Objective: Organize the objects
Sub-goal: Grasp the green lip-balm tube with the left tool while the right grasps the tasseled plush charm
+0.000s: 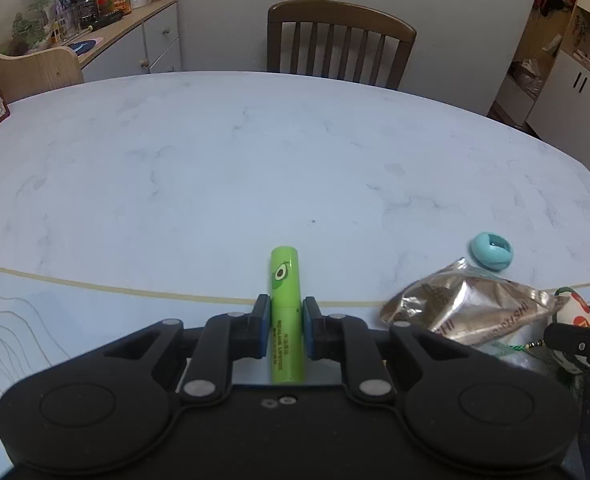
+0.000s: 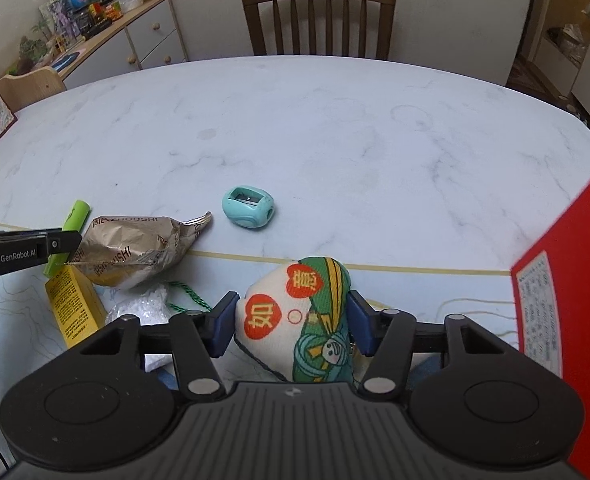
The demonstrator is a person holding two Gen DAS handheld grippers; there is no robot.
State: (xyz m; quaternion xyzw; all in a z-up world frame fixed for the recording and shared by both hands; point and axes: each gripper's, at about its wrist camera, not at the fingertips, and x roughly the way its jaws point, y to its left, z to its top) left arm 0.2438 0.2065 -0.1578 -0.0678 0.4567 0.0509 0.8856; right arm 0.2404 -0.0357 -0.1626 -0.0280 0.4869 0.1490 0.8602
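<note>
Over the desk (image 1: pixel 255 152), near its front edge: left fingers (image 1: pixel 286 322) pinching a green tube (image 1: pixel 286 320), right fingers (image 2: pixel 291 320) squeezing a cloth pouch (image 2: pixel 299 316). Probably mid-carry, both items gripped; next, needing a sorting spot, maybe the red box (image 2: pixel 567 300).

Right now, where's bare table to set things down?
Free: the marble table from the teal sharpener out to the chair, and right toward the red box. Crowded: the near-left cluster of foil bag, yellow box and green lip balm.
</note>
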